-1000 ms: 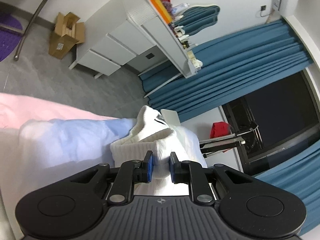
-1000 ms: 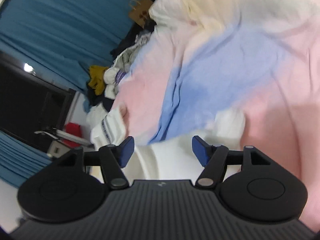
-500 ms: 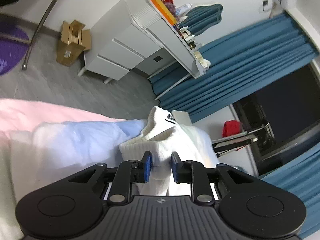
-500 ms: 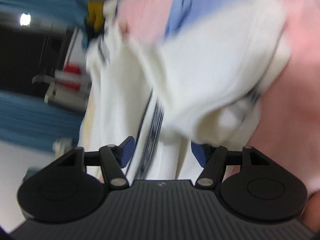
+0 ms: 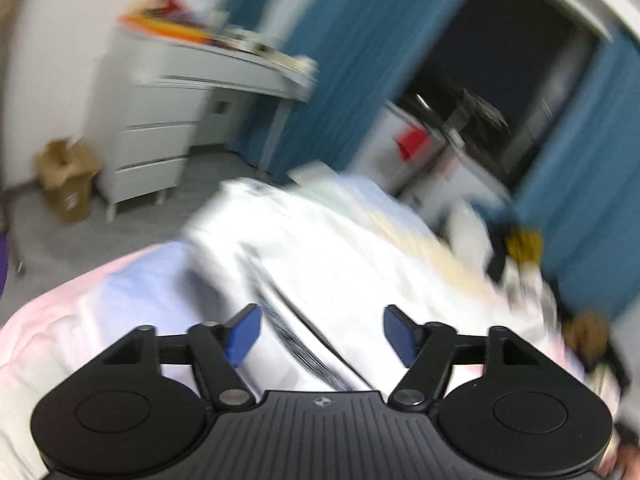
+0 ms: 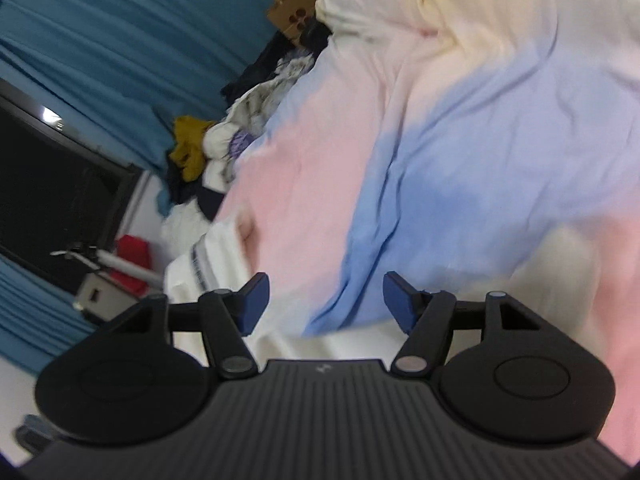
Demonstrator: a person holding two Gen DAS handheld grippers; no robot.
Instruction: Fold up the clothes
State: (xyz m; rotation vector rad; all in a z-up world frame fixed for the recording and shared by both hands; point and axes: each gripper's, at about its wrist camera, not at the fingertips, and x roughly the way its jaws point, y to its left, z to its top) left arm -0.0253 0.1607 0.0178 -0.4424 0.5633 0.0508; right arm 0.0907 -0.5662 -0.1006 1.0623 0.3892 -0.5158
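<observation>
White garment (image 5: 340,264) on pastel bedding (image 6: 460,152), left gripper (image 5: 320,334) jaws just opened

Garment (image 5: 340,264): white cloth, knit look, dark stripes. Bedcover (image 6: 460,152): soft matt cloth, pink-blue-cream, creased. Left gripper (image 5: 318,332), right gripper (image 6: 322,300): matt black plastic, ribbed housing, blue pads, metal pivot pins. Curtains (image 6: 100,28): blue cloth, pleated. Box (image 5: 66,184): cardboard.

Pastel-sheeted bed (image 6: 460,152); white garment (image 5: 328,264), clothes pile (image 6: 224,140) on it
</observation>
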